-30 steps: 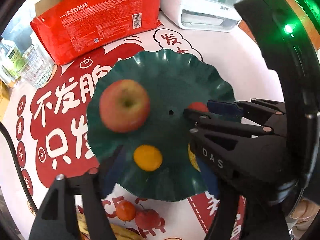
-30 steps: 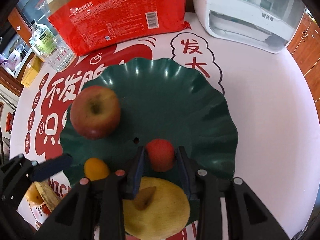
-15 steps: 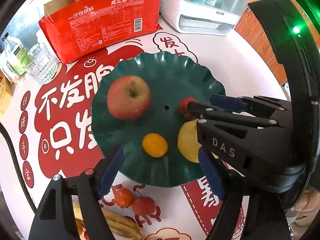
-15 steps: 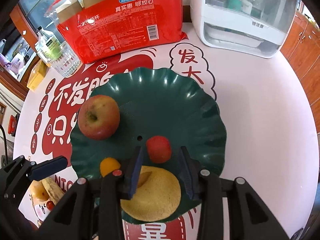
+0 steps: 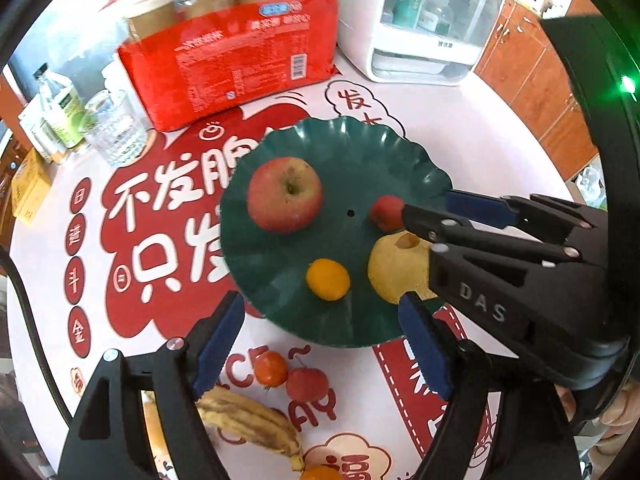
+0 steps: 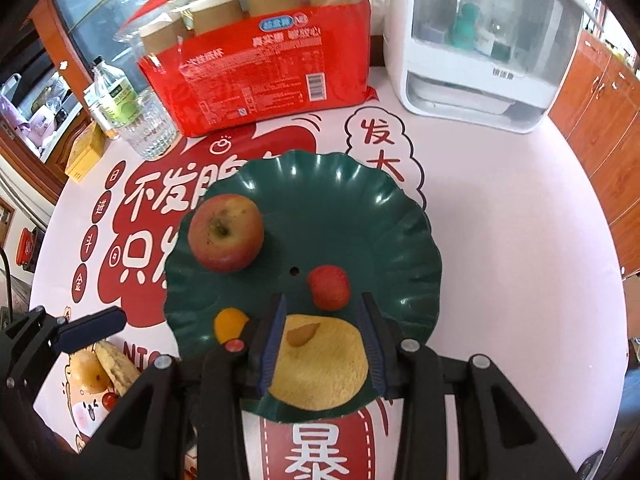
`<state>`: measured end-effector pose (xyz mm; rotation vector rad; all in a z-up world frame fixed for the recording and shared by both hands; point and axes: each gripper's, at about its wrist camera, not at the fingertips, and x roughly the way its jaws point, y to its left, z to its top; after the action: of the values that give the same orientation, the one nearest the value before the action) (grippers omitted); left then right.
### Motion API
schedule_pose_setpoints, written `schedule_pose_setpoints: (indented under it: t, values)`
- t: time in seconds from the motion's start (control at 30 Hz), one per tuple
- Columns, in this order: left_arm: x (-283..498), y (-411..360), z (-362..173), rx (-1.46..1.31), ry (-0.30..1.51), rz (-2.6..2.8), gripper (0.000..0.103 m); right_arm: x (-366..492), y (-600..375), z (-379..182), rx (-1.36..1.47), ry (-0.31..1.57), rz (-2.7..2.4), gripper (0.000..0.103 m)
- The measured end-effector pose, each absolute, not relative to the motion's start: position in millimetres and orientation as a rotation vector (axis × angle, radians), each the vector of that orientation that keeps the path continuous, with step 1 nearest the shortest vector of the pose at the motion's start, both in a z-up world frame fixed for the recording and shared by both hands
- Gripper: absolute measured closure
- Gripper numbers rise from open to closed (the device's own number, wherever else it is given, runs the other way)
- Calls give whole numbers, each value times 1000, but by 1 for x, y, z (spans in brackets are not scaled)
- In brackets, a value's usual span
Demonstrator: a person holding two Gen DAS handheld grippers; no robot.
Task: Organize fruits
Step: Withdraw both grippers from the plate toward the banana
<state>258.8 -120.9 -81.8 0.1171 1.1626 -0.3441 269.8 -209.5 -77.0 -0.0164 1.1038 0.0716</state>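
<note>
Fruits sit on green plate point(image 6: 400, 216) on counter point(image 6: 500, 220): apple point(image 6: 226, 238), sm. red fruit point(image 6: 329, 287), orange point(image 5: 328, 279), yellow pear point(image 6: 320, 364). Right gripper point(image 6: 324, 340) above pear, jaws narrow w/ nothing clamped. Left gripper point(image 5: 320, 340) jaws wide apart, just been opening, empty. Banana point(image 5: 248, 416) + two tomatoes point(image 5: 288, 376) lie off plate.

Plate point(image 6: 384, 216) sitting mid-worktop point(image 6: 520, 240), carrying four fruits: apple point(image 6: 226, 238) at left, small round fruit point(image 6: 329, 287) right of centre, pear point(image 6: 320, 364) at near edge, small citrus point(image 6: 229, 324) lying left of pear. Cup package point(image 6: 260, 80) and appliance point(image 6: 480, 48) standing behind plate; glass point(image 6: 150, 128) and bottle point(image 6: 110, 96) standing far left. Banana point(image 5: 248, 416) and two small fruits point(image 5: 288, 376) lying on worktop before plate.
</note>
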Motion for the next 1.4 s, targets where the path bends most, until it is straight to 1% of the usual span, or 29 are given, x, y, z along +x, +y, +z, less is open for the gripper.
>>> schedule_pose_setpoints:
  t: [0.2,0.47,0.63,0.77,0.87,1.03,1.3,1.4]
  values:
    - [237,-105,-62,128,1111,-305,21,246,-200,-61,-43,1058,79,66]
    - [202,-79,-42,130,1068,-248,20,207,-188,-37,-77,994,79,65]
    - [184,-61,-25,91,1045,-219,20,182,-179,-18,-93,950,100,59]
    - [170,-46,-15,55,1030,-195,18,163,-173,-3,-88,914,120,54]
    - [157,-35,-10,33,1019,-177,17,150,-168,4,-83,902,140,52]
    - [137,-19,-4,10,1005,-148,17,127,-158,8,-109,889,172,49]
    - [103,5,-3,19,978,-93,16,93,-141,9,-165,874,220,40]
    - [94,11,-5,25,972,-81,16,86,-138,5,-165,889,247,40]
